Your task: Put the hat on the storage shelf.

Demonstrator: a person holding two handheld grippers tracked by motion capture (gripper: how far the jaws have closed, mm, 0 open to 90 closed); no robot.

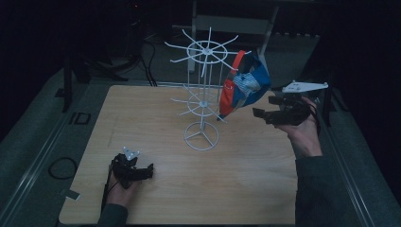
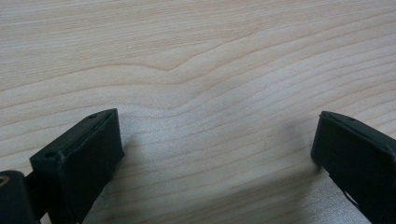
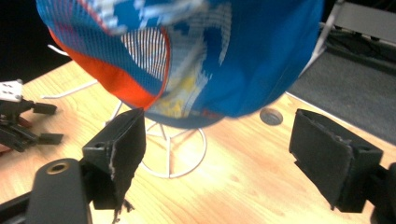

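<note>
Both grippers show in the high view: the left gripper (image 1: 142, 171) rests low on the wooden table (image 1: 246, 179) near its front left corner, held by the person's left hand (image 1: 122, 189), jaws spread and nothing between them, while the right gripper (image 1: 262, 113) is raised at the right side of the table in the right hand (image 1: 302, 130), its grey plate on top, jaws parted and pointing toward the cap (image 1: 245, 84). That blue, orange and white cap hangs on an arm of the white wire rack (image 1: 203, 94), on the rack's right side and just beside the right gripper's tips; whether the tips touch it cannot be told from here. The rack stands upright on its ring base near the table's middle, with two tiers of spokes. From the left gripper view, the left gripper (image 2: 217, 140) has its two black jaws wide apart, close above bare wood grain of the table (image 2: 196, 60). From the right gripper view, the right gripper (image 3: 217, 140) is released, jaws wide, with the cap (image 3: 243, 60) hanging just above and beyond them, mesh and orange brim to the left, solid blue to the right; under it sits the rack's ring base (image 3: 175, 156) on the table (image 3: 252, 182), and the left gripper (image 3: 44, 123) lies far off at the left edge.
</note>
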